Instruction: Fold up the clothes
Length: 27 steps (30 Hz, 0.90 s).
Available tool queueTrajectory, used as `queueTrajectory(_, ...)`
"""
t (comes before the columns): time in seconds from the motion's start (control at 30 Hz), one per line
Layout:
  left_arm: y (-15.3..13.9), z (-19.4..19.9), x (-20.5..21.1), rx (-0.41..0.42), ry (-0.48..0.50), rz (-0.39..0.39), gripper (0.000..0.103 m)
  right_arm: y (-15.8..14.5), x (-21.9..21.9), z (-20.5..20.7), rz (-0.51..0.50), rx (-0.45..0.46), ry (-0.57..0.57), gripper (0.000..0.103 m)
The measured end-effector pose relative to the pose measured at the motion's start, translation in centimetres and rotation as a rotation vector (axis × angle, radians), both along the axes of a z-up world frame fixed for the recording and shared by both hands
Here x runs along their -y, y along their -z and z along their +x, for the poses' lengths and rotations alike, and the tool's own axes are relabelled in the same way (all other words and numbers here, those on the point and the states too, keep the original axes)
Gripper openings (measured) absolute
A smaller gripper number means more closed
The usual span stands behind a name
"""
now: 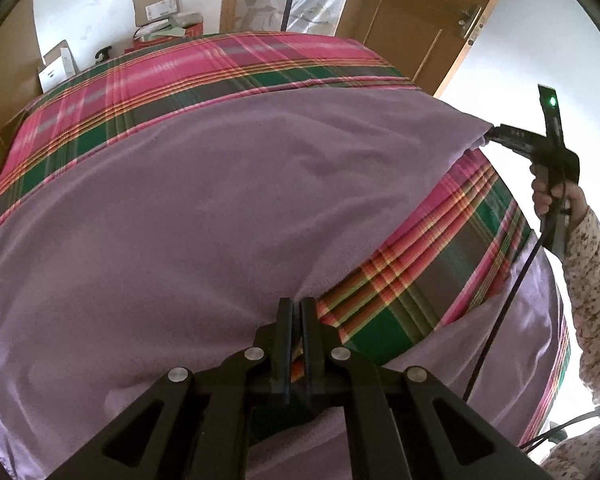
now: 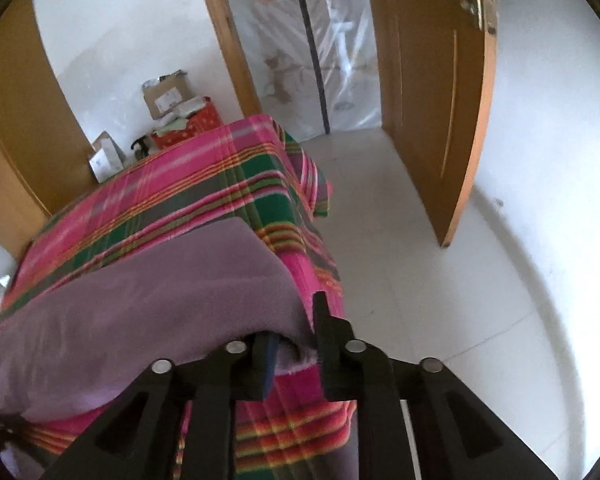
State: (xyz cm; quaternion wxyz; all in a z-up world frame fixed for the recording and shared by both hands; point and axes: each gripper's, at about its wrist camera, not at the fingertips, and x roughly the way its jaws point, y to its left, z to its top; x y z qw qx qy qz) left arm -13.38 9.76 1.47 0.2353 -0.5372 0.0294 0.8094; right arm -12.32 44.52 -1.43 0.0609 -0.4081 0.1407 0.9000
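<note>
My left gripper [image 1: 296, 312] has its fingers together, clamped on the near edge of the purple fleece [image 1: 204, 200], which runs away from them in one broad sheet over the plaid bedspread [image 1: 228, 64]. My right gripper [image 2: 296, 340] has its fingers apart; the fleece corner sits between them, but the pads do not look to be pressing it, and I judge that corner as let go or about to be. From the left wrist view, that gripper [image 1: 496, 136] sits at the far right corner of the fleece, in the person's hand [image 1: 552, 196] with a floral sleeve [image 1: 592, 280] behind it. Beyond the right fingers the bed falls away to pale floor tiles [image 2: 400, 240] and an open wooden door [image 2: 432, 100]. I read this as a fold being laid down. Next I would free the left edge too, then smooth and square the layers.
</note>
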Motion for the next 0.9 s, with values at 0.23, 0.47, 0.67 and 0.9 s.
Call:
queueTrajectory(0.23, 0.2, 0.1, 0.3, 0.009, -0.010, 0.009, 0.005, 0.2, 0.4, 0.4, -0.056, -0.023, -0.025, 0.029)
queueTrajectory(0.47, 0.3, 0.0, -0.1, 0.013, -0.014, 0.004, 0.005, 0.0, 0.9, -0.5, -0.127, -0.022, -0.035, 0.012)
queueTrajectory(0.67, 0.5, -0.4, -0.8, 0.019, -0.018, 0.004, 0.005, -1.0, 2.2, -0.8, 0.182, -0.005, -0.005, 0.005)
queueTrajectory(0.9, 0.5, -0.6, -0.6, 0.021, -0.023, 0.004, 0.005, -1.8, 5.1, -1.3, 0.527, -0.050, -0.046, 0.005)
